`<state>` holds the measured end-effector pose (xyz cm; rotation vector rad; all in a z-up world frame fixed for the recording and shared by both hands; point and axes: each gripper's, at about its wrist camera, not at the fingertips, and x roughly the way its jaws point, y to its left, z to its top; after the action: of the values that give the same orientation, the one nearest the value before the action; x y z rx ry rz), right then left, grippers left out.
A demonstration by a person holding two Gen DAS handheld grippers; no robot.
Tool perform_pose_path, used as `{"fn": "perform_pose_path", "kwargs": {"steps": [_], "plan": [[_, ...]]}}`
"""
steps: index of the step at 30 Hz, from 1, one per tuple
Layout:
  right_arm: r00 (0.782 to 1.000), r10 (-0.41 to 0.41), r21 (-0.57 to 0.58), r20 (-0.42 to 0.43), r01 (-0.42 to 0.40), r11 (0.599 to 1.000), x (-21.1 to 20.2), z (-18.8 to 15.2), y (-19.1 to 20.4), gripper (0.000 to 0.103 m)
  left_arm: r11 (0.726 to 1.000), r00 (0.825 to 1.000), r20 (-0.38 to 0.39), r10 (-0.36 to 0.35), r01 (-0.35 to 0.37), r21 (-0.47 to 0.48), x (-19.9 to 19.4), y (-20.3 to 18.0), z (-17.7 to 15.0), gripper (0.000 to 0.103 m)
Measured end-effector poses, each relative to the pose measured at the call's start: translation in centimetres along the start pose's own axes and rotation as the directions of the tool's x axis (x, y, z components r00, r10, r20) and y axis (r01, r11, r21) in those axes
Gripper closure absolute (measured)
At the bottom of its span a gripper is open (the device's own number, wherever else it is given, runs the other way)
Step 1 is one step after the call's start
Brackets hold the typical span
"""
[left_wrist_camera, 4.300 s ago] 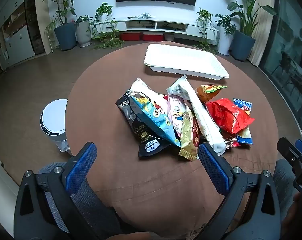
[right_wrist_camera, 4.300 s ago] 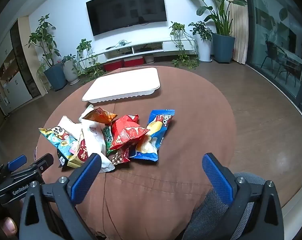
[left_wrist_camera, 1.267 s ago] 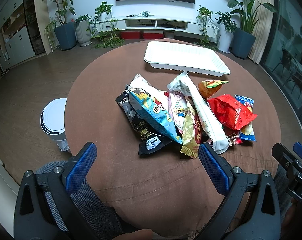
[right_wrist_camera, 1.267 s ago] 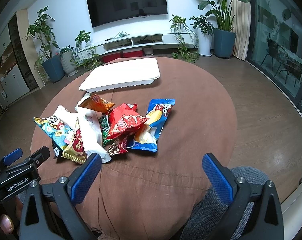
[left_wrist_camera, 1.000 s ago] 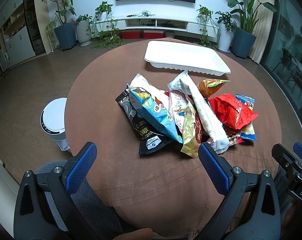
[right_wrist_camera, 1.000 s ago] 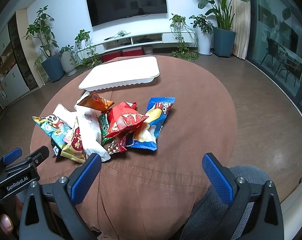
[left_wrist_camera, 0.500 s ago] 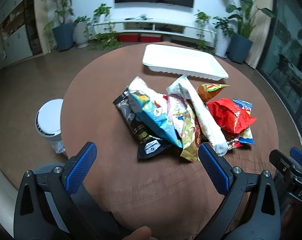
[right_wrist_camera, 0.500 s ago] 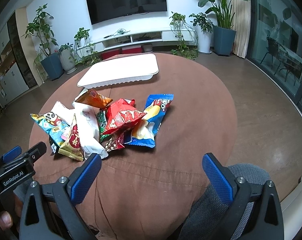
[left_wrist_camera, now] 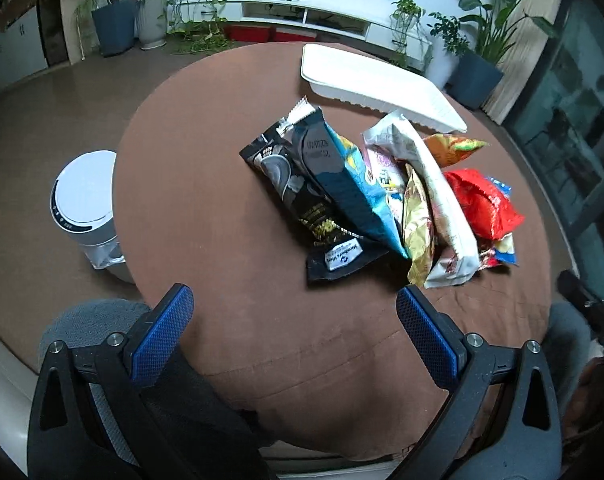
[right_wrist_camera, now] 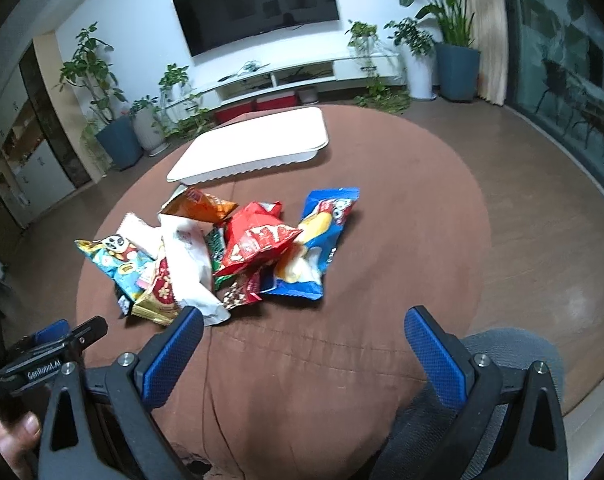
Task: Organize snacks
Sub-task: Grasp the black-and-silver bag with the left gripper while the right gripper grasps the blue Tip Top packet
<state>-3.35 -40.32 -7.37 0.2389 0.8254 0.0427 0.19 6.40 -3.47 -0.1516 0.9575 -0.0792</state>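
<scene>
Both grippers moved closer to the snack pile point(right_wrist_camera: 238, 252) vs a sec ago; snacks didn't move, tray point(right_wrist_camera: 258, 146) just behind them has no snacks yet; left gripper point(left_wrist_camera: 294, 328) and right gripper point(right_wrist_camera: 302, 344) wide apart, holding nothing. Bags overlap & look slippery; grabbing one may drag others off the table point(right_wrist_camera: 402, 208).

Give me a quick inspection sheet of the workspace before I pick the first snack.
Surface: round table under a brown cloth, wrinkled at the near edge.
Job's things: snack packets heaped mid-table, overlapping; white tray behind them, nothing seen in it.
Clutter: nothing seen.
Grippers: left gripper and right gripper open, holding nothing, short of the heap.
Cables: nothing seen on the table.
Surroundings: white bin beside the table; potted plants, TV.
</scene>
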Motion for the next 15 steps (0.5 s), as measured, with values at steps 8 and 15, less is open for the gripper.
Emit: {"fn": "perform_pose_path", "kwargs": {"steps": [8,15], "plan": [[0.996,0.065,0.063,-0.057,-0.062,0.996,2.2,1.0,-1.6,0.024,0.987,0.986,0.074,-0.150,0.154,-0.042,0.0,-1.4,3.4,0.009],[0.994,0.078,0.040,-0.079,-0.075,0.996,3.2,1.4,-2.4,0.033,0.991,0.990,0.037,-0.134,0.135,-0.024,2.2,-2.6,4.2,0.038]]}}
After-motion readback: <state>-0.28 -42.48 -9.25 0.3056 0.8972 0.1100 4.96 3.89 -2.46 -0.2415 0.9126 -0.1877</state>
